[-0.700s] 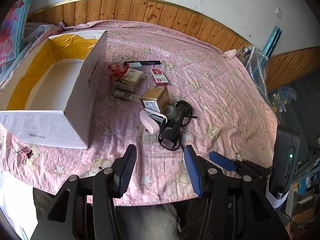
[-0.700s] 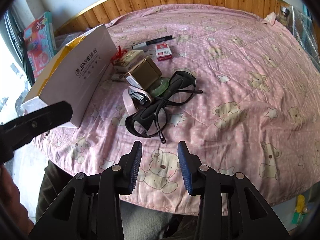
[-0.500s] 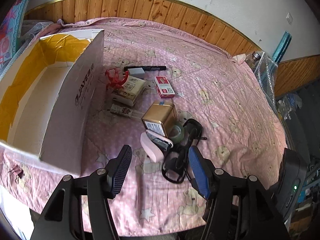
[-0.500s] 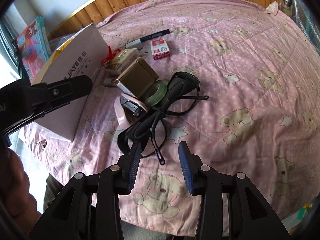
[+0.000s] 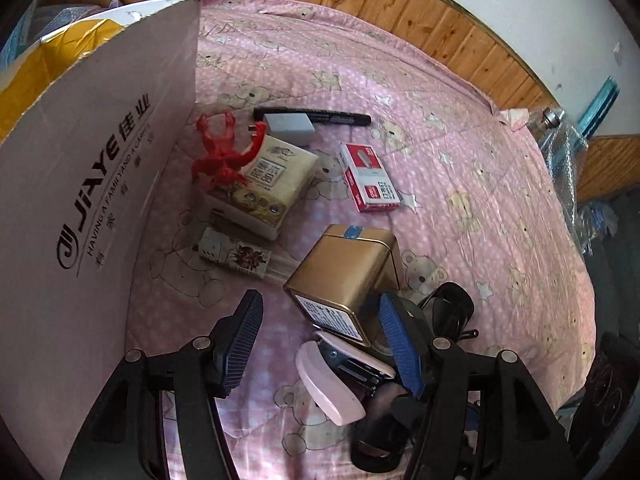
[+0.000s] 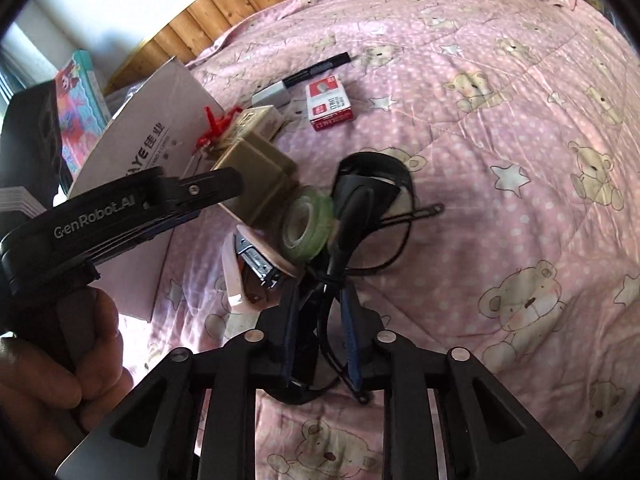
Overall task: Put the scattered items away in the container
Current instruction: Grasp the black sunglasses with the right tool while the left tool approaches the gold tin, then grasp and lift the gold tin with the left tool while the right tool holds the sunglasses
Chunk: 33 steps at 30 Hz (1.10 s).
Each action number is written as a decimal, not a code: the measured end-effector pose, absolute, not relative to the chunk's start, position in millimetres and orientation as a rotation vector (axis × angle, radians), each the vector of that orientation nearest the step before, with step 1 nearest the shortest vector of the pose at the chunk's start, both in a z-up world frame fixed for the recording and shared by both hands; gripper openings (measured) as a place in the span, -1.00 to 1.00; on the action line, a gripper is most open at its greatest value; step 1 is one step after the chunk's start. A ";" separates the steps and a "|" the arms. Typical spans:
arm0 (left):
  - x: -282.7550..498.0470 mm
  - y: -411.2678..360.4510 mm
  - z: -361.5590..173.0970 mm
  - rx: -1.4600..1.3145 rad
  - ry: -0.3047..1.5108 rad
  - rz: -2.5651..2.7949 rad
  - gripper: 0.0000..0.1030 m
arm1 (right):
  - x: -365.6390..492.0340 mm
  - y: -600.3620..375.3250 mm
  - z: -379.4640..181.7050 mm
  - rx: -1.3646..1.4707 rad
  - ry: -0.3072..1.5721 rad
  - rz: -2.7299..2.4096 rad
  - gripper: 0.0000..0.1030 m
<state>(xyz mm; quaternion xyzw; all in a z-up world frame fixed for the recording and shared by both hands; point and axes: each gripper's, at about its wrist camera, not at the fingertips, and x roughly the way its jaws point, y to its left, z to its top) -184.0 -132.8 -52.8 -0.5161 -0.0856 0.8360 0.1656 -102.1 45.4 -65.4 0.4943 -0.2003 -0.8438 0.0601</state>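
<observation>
The white cardboard box [image 5: 100,200] stands open at the left on the pink bedspread [image 5: 460,184]. My left gripper [image 5: 320,344] is open, its fingers on either side of a gold tin [image 5: 344,276] and a pink stapler [image 5: 332,388]. In the right wrist view, my right gripper [image 6: 320,336] has its pads pinched on black glasses [image 6: 368,184], beside a green tape roll [image 6: 306,228]. Farther back lie a red staple box [image 5: 370,178], a black marker [image 5: 320,115], a grey adapter [image 5: 288,126], a tissue pack [image 5: 268,176], a red toy [image 5: 220,152] and a small printed packet [image 5: 236,256].
A wrapped bottle [image 5: 556,128] sits at the bed's far right corner by the wooden wall panel [image 5: 400,12]. A colourful book [image 6: 76,100] leans behind the box. A hand [image 6: 60,360] holds the left gripper's handle. Open bedspread lies to the right.
Both grippers moved forward and down onto the pile. The left one now straddles the tin and stapler. The right one's fingers narrowed onto the glasses.
</observation>
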 end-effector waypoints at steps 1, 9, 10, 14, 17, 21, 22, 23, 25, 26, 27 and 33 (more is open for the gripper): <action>-184.1 -136.3 -51.2 -1.465 -0.247 2.392 0.18 | -101.3 51.4 -65.2 1.498 -0.622 -2.558 -0.68; -192.9 -119.0 -46.2 -1.418 -0.113 2.380 0.18 | -100.1 75.6 -68.2 1.509 -0.689 -2.573 -0.72; -194.0 -113.2 -47.4 -1.407 -0.083 2.376 0.18 | -102.2 74.5 -69.2 1.515 -0.676 -2.573 -0.70; -198.2 -101.5 -53.7 -1.392 -0.061 2.335 0.15 | -108.8 75.6 -74.9 1.513 -0.637 -2.570 -0.67; -196.3 -101.2 -44.6 -1.338 -0.053 2.365 -0.35 | -103.2 86.9 -70.4 1.496 -0.660 -2.598 -0.71; -195.9 -110.1 -31.1 -1.334 -0.061 2.361 -0.52 | -90.7 108.4 -63.1 1.499 -0.672 -2.635 -0.72; -194.8 -112.7 -29.5 -1.333 -0.063 2.362 -0.49 | -88.8 112.2 -64.1 1.509 -0.668 -2.635 -0.72; -194.3 -113.4 -29.6 -1.332 -0.062 2.361 -0.43 | -87.4 116.2 -66.2 1.518 -0.684 -2.633 -0.72; -195.1 -110.0 -33.4 -1.355 -0.058 2.338 -0.09 | -87.2 118.4 -71.0 1.535 -0.683 -2.625 -0.63; -194.7 -106.5 -34.8 -1.358 -0.051 2.334 0.06 | -87.9 118.2 -72.0 1.535 -0.677 -2.630 -0.60; -193.7 -101.3 -35.8 -1.353 -0.040 2.326 0.12 | -88.6 117.8 -72.6 1.533 -0.682 -2.634 -0.55; -198.4 -96.4 -57.4 -1.413 0.011 2.395 0.15 | -89.3 115.9 -76.4 1.522 -0.617 -2.640 -0.57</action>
